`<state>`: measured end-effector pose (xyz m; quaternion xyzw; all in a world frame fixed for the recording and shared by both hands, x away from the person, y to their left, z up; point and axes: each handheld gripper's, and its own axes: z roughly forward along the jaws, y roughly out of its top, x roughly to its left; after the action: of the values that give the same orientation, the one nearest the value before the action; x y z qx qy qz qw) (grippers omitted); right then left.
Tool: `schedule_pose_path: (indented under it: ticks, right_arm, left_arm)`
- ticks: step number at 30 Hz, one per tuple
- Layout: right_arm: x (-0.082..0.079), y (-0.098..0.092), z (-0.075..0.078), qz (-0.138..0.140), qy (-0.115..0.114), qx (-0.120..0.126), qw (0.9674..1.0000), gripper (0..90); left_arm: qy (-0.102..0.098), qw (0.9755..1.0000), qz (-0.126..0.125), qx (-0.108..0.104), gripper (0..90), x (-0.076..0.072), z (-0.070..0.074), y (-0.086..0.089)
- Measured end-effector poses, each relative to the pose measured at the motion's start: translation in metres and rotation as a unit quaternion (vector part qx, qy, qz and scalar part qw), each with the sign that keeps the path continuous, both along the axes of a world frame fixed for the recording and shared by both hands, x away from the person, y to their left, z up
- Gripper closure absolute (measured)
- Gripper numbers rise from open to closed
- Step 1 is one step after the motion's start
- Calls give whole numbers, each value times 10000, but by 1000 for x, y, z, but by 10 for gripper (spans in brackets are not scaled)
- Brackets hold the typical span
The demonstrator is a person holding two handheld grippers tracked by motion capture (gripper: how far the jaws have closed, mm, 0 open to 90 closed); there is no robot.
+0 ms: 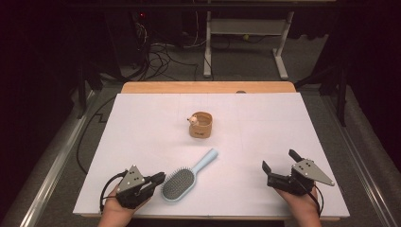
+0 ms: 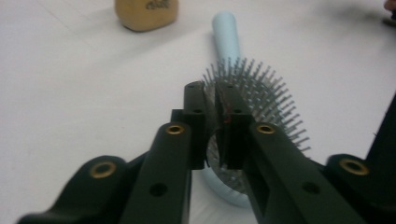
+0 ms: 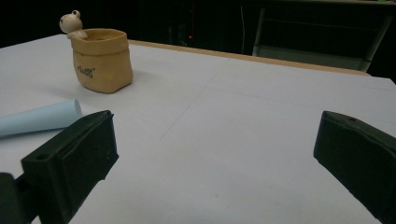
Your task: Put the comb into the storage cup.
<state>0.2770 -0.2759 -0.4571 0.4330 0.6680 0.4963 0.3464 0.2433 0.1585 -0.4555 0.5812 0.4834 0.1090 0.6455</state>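
Note:
A light blue hairbrush (image 1: 179,184) lies bristles up near the table's front edge, its handle pointing toward the far right. My left gripper (image 1: 160,178) rests just left of the brush head, tips at its rim. In the left gripper view the gripper (image 2: 215,100) has its jaws drawn almost together with only a thin slit, nothing pinched, and the hairbrush (image 2: 261,88) bristles sit right behind them. My right gripper (image 1: 280,161) stands wide open at the front right, holding nothing. In the right gripper view that gripper (image 3: 215,154) frames bare table.
A small tan sack-shaped pot (image 1: 201,125) with a little frog figure (image 3: 71,22) on its rim stands mid-table. The white table surface (image 1: 265,123) has a wooden far edge. The brush handle tip (image 3: 37,119) lies left of my right gripper. Desk legs and cables sit beyond.

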Motion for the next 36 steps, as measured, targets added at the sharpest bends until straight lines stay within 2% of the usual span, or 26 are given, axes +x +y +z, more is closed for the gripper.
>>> schedule_pose_path:
  ticks: [1,4,9,11,14,19,22,25,30,36]
  right_arm:
    - [0,0,0,0,0,0,10000,1]
    - [0,0,0,2,-8,-10,10000,1]
    - [0,0,0,2,-11,-8,10000,1]
    - [0,0,0,-1,-13,-5,10000,1]
    - [0,0,1,-1,-20,-4,10000,1]
    - [0,0,1,-3,-21,-2,10000,1]
    - [0,0,1,-2,-26,-14,10000,1]
    - [0,0,1,2,-33,-16,10000,1]
    - [-1,0,1,-2,-34,-7,10000,1]
    - [0,0,1,24,-35,-19,10000,1]
  left_arm:
    - [0,10000,0,0,803,0,0,0]
    - [-33,9997,136,-198,748,3,2,8]
    - [-164,9994,217,-207,635,6,2,11]
    - [-156,9997,188,-64,595,7,0,12]
    - [-168,9996,203,-121,519,8,0,13]
    - [-294,9989,311,-190,422,9,2,15]
    - [-238,9989,323,-237,349,11,2,16]
    - [-105,9994,234,-234,221,14,-1,15]
    - [-263,9990,297,-204,155,14,0,14]
    - [-334,9987,354,-170,144,15,-1,13]
